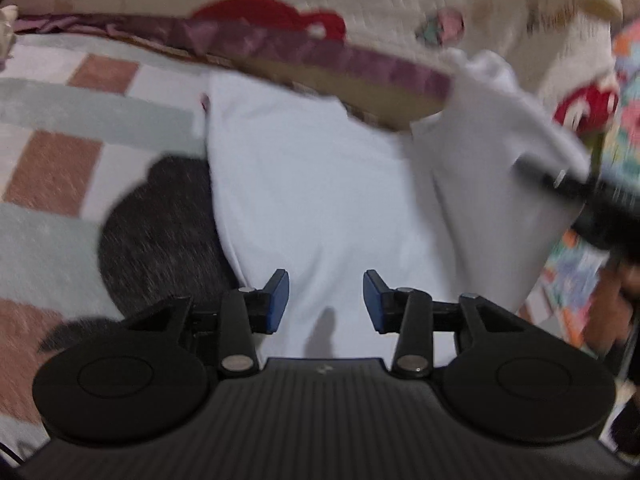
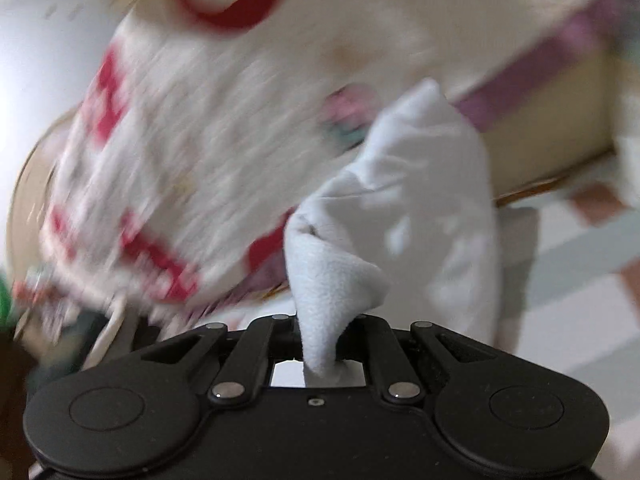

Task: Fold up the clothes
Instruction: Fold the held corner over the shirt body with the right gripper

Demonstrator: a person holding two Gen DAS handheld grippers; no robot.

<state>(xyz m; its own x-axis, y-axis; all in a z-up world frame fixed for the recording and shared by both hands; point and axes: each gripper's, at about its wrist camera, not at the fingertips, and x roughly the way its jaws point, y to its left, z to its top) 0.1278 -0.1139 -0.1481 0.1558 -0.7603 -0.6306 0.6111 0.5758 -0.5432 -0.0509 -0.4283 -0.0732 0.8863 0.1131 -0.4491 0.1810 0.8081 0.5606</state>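
Here, the pale white fleece garment (image 1: 320, 184) lies spread on the checked pink-and-grey bedcover (image 1: 60, 128), directly ahead of the left gripper (image 1: 326, 300), whose blue-padded jaws stand apart and empty. The right gripper (image 2: 320, 344) pinches a bunched corner, apparently lifted through the blur, beside the cream quilt with red motifs (image 2: 224, 128).

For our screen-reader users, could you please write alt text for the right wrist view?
The right gripper is shut on a bunched corner of a pale blue garment, lifting it. Behind, blurred, is a white quilt with red shapes, and a checked cover at the right.
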